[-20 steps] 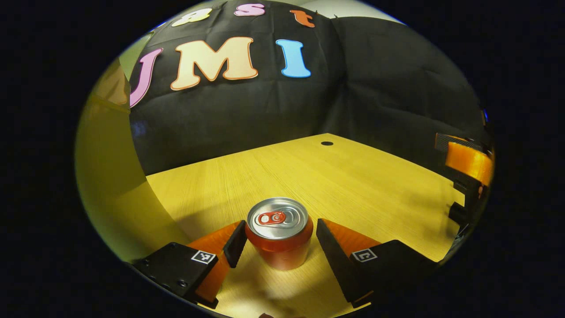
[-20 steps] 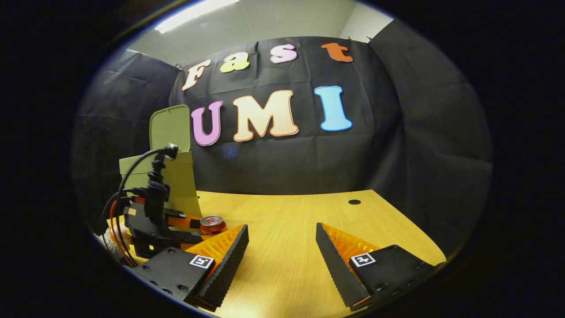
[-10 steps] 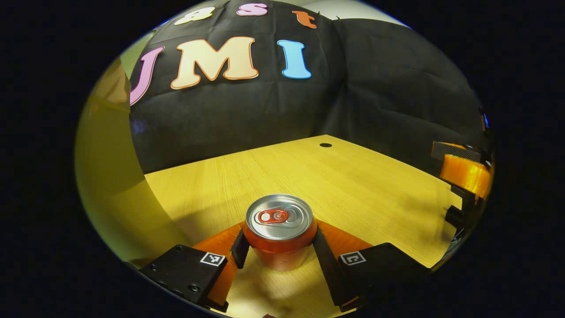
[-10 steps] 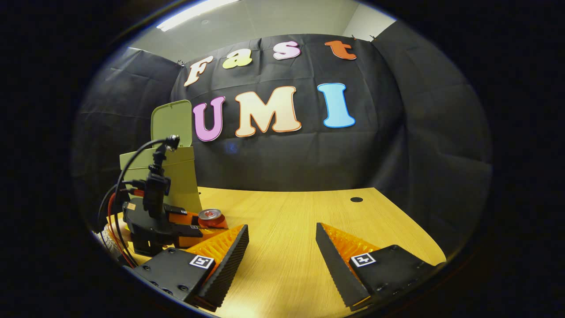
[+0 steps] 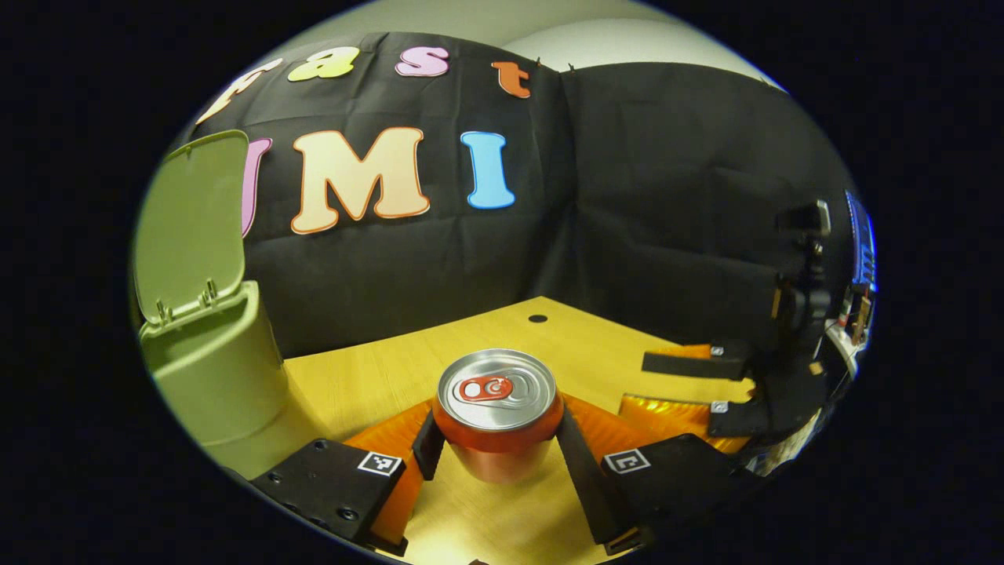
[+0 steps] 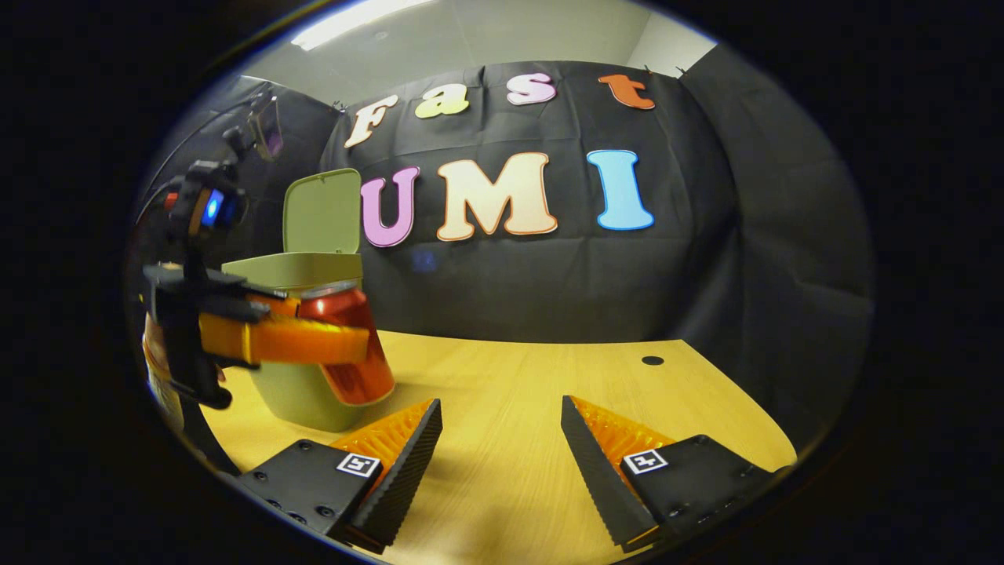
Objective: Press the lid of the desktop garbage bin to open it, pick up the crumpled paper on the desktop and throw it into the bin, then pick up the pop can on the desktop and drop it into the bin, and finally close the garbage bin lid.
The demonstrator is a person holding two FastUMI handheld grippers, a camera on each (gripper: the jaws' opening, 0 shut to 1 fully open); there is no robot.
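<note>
- The desk (image 6: 549,408) carries everything, and its far edge runs along the booth wall. No crumpled paper lies on the wood you can see, so I judge that step done and the paper inside the bin, though the bin's inside is hidden.
- The garbage bin (image 5: 212,369) stands toward the desk's far left corner, its lid (image 5: 192,216) hinged up and open. Half a second ago your left gripper view showed only the bin's side wall; now the rim and raised lid have come into it, so you have risen and swung toward the opening.
- Your left gripper (image 5: 496,439) is clamped on the pop can (image 5: 496,412), one finger pressed to each side. A second ago the fingers stood apart around it; they have since closed.
- The pop can was standing on the desk half a second ago. In the right gripper view it (image 6: 349,345) now hangs clear of the wood, in front of the bin and reaching about rim height.
- That means the pick-up is done. What remains is to carry the can over the opening, release it, then shut the lid.
- Your right gripper (image 6: 502,439) hovers low over the desk's near edge, its fingers spread wide and holding nothing.
</note>
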